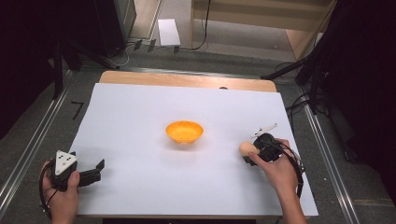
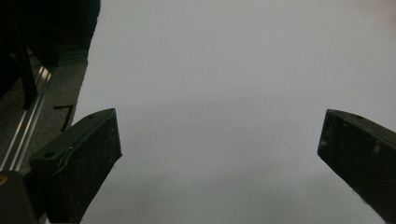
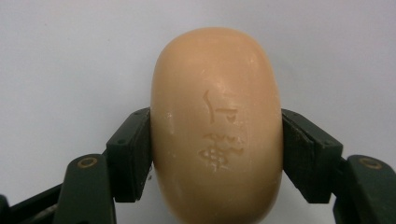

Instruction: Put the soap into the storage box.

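Two tongs are at work on the white-covered desk (image 1: 140, 107): the right tongs (image 3: 217, 154) are clenched on a peach-coloured bar of soap (image 3: 217, 123), pads pressing its two long sides, while the left tongs (image 2: 219, 154) stand released with nothing between them, resting at the near left corner. The soap sits at the right side of the desk, well apart from the orange bowl (image 1: 184, 131) in the middle. Its flanks are rounded and look smooth, so my worry is that the bar could squirt out forward or twist between the pads if the squeeze tightens or the hand swings quickly. A drop from any height might send it skidding across the sheet or knocking the light bowl aside.
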`<state>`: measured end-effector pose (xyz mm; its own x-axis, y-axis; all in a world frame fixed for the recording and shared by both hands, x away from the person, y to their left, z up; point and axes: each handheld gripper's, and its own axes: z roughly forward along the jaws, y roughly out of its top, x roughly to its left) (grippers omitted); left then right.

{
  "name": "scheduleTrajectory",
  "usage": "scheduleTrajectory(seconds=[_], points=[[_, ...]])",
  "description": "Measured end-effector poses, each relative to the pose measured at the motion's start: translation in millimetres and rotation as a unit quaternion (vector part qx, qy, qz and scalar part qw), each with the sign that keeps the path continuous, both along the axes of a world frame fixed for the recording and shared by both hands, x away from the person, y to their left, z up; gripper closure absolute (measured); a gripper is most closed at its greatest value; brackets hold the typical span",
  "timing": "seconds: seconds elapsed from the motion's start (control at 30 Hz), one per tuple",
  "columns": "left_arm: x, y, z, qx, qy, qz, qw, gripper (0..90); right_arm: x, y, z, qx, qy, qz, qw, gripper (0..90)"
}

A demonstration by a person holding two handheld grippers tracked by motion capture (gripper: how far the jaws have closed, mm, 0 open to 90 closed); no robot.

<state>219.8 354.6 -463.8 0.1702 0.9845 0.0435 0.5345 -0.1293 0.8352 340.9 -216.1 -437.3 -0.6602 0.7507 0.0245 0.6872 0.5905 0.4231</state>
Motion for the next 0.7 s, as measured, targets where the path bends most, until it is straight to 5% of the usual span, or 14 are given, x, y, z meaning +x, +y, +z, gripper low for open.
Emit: scheduleTrajectory(seconds=[0.43,0.67,0.7], points=[[0.0,0.1,0.0,-0.001,-0.001,0.000,1.0000,0.0,17.1,16.9,37.4,0.025,-0.033,0.072,0.9965,32.6],[0.2,0.1,-0.1,0.000,0.000,-0.001,1.0000,0.0,27.2,34.8,47.3,0.008,-0.047,0.118,0.9919,32.6],[0.3,0.1,-0.2,-0.001,-0.001,-0.001,1.0000,0.0,31.6,41.5,49.1,-0.004,-0.054,0.137,0.9891,32.6]])
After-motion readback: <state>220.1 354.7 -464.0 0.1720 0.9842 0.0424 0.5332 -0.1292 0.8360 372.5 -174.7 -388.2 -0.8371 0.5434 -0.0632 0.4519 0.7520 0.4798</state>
